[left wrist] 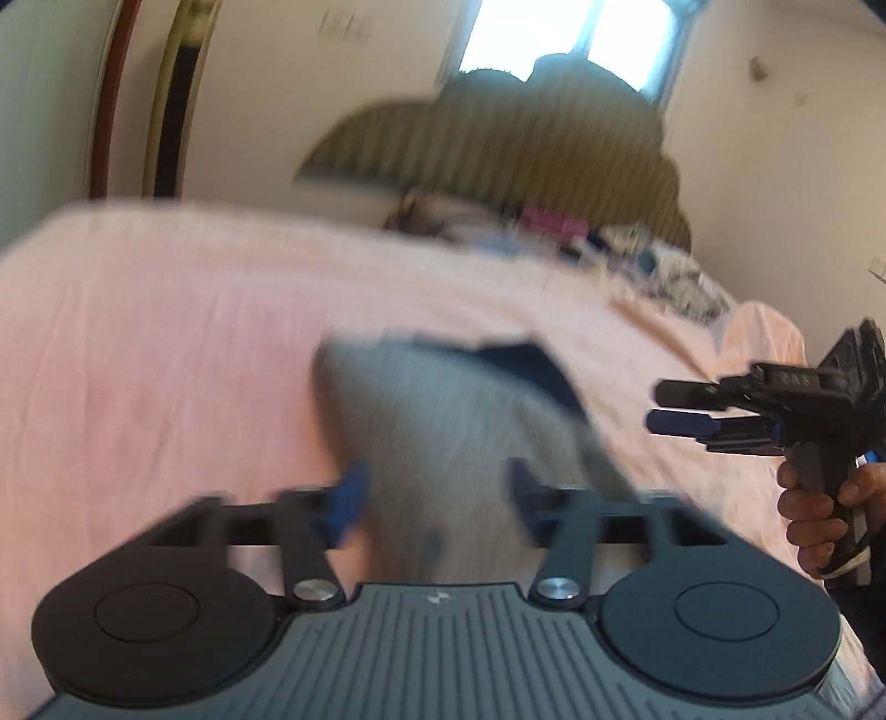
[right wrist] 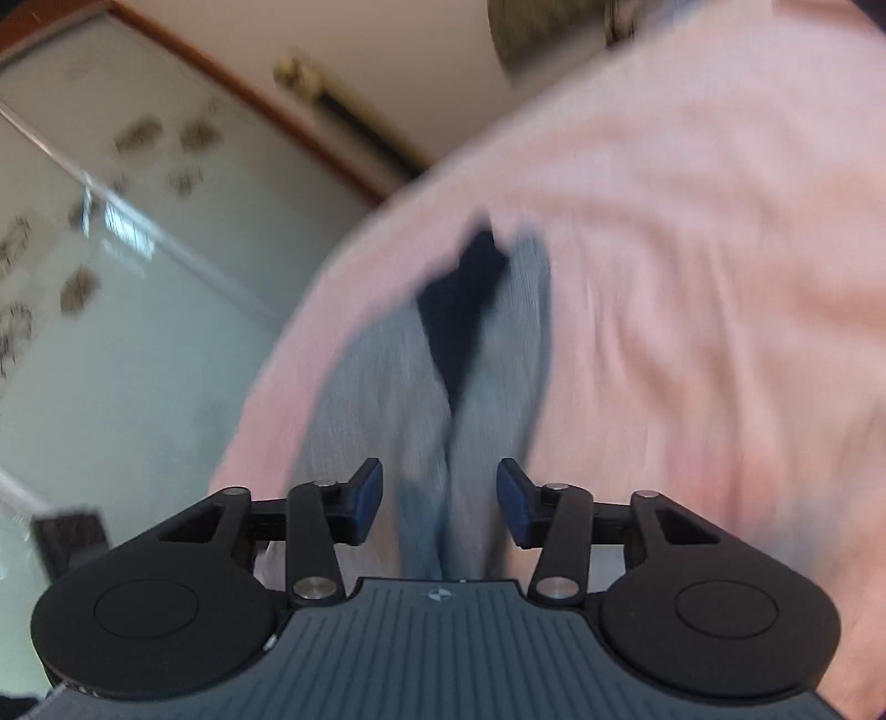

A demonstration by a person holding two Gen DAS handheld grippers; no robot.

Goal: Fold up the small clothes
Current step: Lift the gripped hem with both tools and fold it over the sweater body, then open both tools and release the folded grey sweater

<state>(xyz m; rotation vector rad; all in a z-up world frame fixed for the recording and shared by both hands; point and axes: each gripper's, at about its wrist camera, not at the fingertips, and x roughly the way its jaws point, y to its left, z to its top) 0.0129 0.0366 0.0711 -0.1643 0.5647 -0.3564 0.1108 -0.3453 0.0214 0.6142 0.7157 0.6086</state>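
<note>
A small grey garment (left wrist: pixel 443 421) with a dark navy part lies crumpled on the pink bedsheet (left wrist: pixel 166 343). My left gripper (left wrist: pixel 437 493) hovers over its near end, open, with the blue pads wide apart and nothing pinched. In the left wrist view, my right gripper (left wrist: pixel 656 408) hangs in the air to the right of the garment, held by a hand (left wrist: pixel 814 515), with nothing in its fingers. In the right wrist view, the right gripper (right wrist: pixel 440 493) is open with the grey garment (right wrist: pixel 498 360) stretching away beyond its pads. Both views are blurred.
A striped headboard (left wrist: pixel 498 149) stands at the far end of the bed, with a heap of mixed clothes (left wrist: pixel 637 255) below it. A window (left wrist: pixel 570 39) is behind. A frosted sliding door (right wrist: pixel 111 277) stands beyond the bed edge (right wrist: pixel 310 310).
</note>
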